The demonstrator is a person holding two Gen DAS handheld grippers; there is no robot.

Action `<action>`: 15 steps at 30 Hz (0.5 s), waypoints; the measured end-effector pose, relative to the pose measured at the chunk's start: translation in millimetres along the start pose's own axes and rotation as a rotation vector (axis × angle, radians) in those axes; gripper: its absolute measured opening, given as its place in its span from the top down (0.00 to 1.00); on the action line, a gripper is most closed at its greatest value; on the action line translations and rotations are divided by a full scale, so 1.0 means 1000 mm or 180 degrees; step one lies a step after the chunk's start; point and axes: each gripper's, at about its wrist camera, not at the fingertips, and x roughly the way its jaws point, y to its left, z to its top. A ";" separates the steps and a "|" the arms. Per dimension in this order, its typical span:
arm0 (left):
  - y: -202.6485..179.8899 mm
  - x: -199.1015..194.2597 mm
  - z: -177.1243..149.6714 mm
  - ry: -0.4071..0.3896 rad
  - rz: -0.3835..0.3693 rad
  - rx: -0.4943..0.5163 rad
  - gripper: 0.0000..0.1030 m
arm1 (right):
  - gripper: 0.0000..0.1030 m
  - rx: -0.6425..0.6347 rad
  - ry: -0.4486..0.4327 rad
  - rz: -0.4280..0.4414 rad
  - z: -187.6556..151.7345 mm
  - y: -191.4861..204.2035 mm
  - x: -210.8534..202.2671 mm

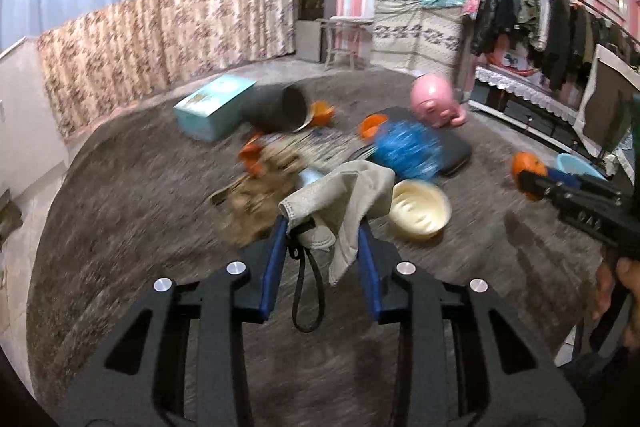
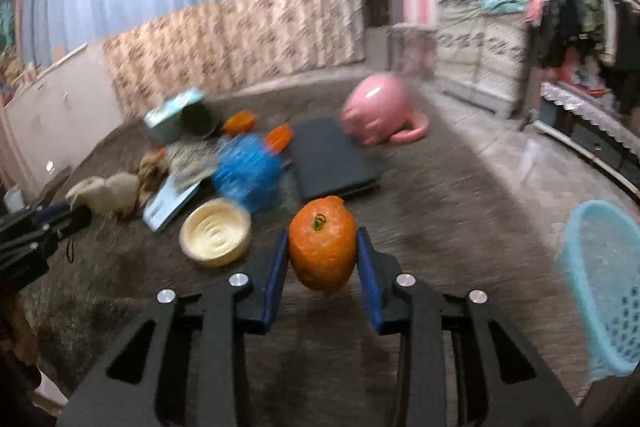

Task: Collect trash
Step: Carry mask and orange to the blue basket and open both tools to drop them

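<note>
Above the brown carpet, your left gripper (image 1: 324,227) clamps a crumpled grey cloth face mask (image 1: 344,195); your right gripper (image 2: 323,247) grips a hollow orange peel (image 2: 322,247). Both pieces are lifted, neither binned. The light-blue perforated plastic basket (image 2: 608,287) sits near your right. Orange peel scraps (image 1: 322,113) and other clutter remain on the carpet.

Left wrist: low over the carpet (image 1: 120,227), facing the curtain.
Right wrist: same heading, further right.
Shared: cream bowl (image 1: 419,207) (image 2: 215,231).
</note>
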 end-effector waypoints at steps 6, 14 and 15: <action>-0.061 0.007 0.034 -0.0218 -0.0276 0.0115 0.68 | 0.67 0.0192 -0.0299 -0.0790 0.019 -0.082 -0.053; -0.160 0.024 0.062 -0.0365 -0.0761 0.0319 0.68 | 0.67 0.0692 -0.0356 -0.1593 0.010 -0.193 -0.096; -0.173 0.026 0.063 -0.0372 -0.0800 0.0366 0.68 | 0.67 0.0705 -0.0345 -0.1691 0.009 -0.204 -0.099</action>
